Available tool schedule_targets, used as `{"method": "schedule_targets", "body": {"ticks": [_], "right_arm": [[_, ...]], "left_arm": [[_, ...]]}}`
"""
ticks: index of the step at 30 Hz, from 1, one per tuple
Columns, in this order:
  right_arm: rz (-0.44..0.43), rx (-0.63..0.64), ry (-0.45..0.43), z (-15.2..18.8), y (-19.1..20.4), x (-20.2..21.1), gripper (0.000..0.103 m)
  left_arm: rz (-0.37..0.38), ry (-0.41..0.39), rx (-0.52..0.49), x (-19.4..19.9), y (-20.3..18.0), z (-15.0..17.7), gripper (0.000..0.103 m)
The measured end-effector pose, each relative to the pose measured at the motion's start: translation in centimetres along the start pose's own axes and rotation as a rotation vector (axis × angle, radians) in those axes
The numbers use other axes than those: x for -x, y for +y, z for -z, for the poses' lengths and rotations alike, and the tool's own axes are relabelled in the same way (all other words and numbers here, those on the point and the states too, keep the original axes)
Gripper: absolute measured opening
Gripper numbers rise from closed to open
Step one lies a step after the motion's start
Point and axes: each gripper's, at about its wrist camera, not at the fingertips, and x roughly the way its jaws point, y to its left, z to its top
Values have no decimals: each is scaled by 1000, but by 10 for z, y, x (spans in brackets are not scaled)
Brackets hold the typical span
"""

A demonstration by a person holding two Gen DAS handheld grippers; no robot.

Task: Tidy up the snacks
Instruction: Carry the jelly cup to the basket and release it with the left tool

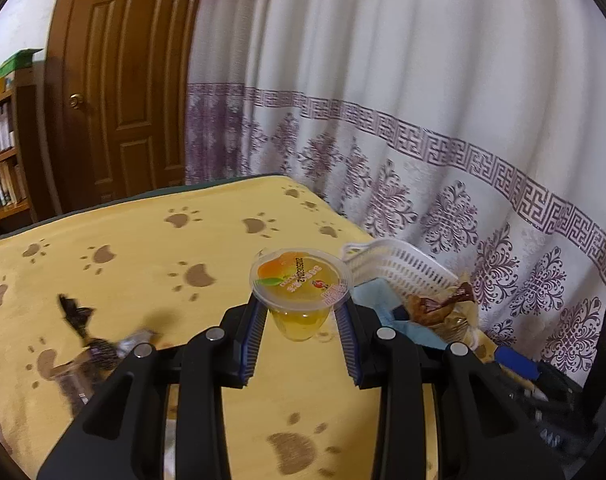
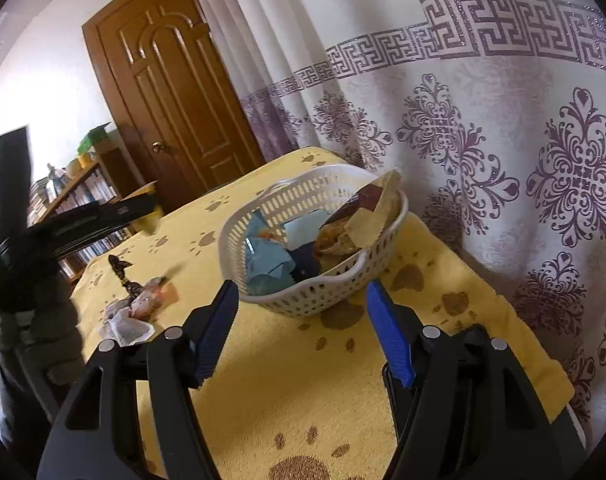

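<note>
My left gripper is shut on a clear jelly cup with yellow jelly and an orange-printed lid, held above the yellow cloth. A white slotted basket stands to its right, with wrapped snacks in it. In the right wrist view the basket sits just beyond my right gripper, which is open and empty. The basket holds blue packets and brown and tan packets. Loose wrapped candies lie on the cloth at the left; they also show in the left wrist view.
The table wears a yellow paw-print cloth. A white curtain with purple patterns hangs close behind the basket. A brown door and a bookshelf stand at the far left. The left gripper's body shows at the left.
</note>
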Motion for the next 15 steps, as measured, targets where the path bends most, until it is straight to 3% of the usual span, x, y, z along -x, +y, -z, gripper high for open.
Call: {"method": "schedule_targets", "body": {"ticks": [6, 13, 15], "right_arm": [[-61, -4, 18, 5, -2, 0, 68], [-74, -32, 12, 6, -13, 3, 68], [-74, -38, 12, 5, -15, 3, 68]], "left_arm": [[2, 40, -48, -34, -33, -6, 35], [-6, 86, -74, -70, -55, -6, 35], [-12, 100, -75, -76, -56, -5, 42]]}}
